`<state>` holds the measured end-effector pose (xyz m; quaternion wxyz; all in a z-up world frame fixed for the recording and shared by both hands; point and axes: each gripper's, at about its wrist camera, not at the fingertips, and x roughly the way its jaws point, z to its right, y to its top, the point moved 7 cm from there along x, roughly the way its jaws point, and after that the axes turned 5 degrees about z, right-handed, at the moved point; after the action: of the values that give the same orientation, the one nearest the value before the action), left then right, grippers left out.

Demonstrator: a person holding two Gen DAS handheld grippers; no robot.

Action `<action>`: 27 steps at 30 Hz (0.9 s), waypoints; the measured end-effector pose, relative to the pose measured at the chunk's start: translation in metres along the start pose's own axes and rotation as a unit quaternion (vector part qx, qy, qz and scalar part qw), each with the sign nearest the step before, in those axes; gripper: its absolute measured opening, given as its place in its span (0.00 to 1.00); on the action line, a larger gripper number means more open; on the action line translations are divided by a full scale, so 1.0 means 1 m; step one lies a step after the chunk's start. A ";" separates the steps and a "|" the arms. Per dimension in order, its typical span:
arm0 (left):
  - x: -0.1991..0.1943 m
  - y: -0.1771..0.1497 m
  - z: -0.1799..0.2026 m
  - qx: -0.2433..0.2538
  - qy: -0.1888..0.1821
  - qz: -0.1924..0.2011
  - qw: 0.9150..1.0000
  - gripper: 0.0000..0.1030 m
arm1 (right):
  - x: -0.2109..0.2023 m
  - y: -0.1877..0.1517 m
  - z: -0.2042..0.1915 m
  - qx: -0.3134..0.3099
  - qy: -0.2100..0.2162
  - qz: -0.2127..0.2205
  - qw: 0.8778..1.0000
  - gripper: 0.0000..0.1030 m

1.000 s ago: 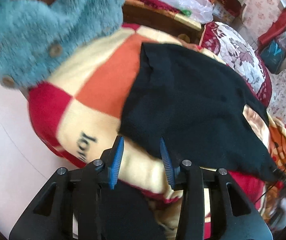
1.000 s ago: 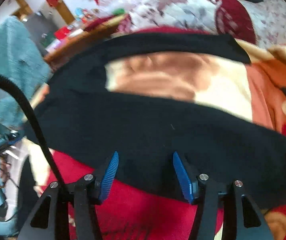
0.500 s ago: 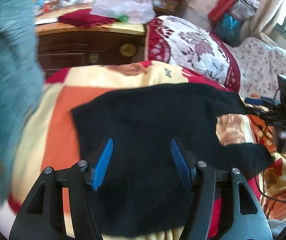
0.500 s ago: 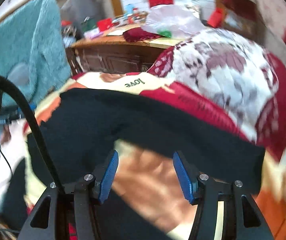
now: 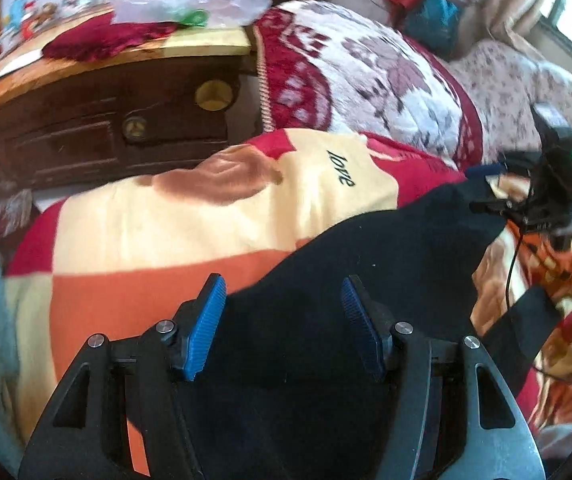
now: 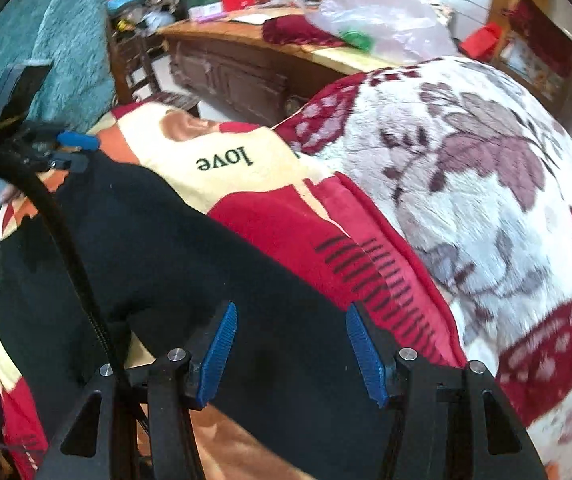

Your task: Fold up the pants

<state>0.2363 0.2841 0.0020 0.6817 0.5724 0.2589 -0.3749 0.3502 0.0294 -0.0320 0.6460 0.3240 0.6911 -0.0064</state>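
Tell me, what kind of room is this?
Probably a bedroom at home. Black pants lie on a bed's bright blanket with "love" on it, a flowery quilt is piled beside it, and a cluttered wooden dresser stands behind.

Left gripper [image 5: 284,320] hovers wide open over the black pants [image 5: 365,272], spread on that red-and-orange blanket [image 5: 166,224].
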 end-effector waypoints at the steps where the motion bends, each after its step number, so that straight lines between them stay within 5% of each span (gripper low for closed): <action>1: 0.003 0.001 0.001 0.008 0.001 -0.003 1.000 0.59 | 0.004 0.001 -0.002 -0.014 0.010 -0.007 1.000 0.55; 11: 0.034 -0.007 0.002 0.087 0.034 -0.048 0.995 0.59 | 0.037 -0.001 -0.011 -0.067 0.044 -0.062 0.995 0.53; 12: 0.034 -0.006 0.004 0.090 0.038 -0.043 0.994 0.54 | 0.040 -0.002 -0.011 -0.064 0.047 -0.066 0.995 0.46; 13: 0.033 -0.005 0.005 0.095 0.043 -0.036 0.994 0.37 | 0.044 -0.004 -0.012 -0.062 0.045 -0.072 0.994 0.30; 16: 0.032 -0.008 0.013 0.121 0.063 -0.027 0.990 0.13 | 0.042 -0.006 -0.020 -0.073 0.044 -0.064 0.994 0.16; 27: -0.046 -0.018 0.043 0.102 0.057 0.058 0.991 0.05 | -0.044 -0.011 -0.046 -0.078 0.010 -0.003 0.997 0.10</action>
<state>0.1919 0.2512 0.0365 0.6245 0.6735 0.2237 -0.3263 0.3021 0.0210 0.0107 0.6625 0.2709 0.6967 0.0485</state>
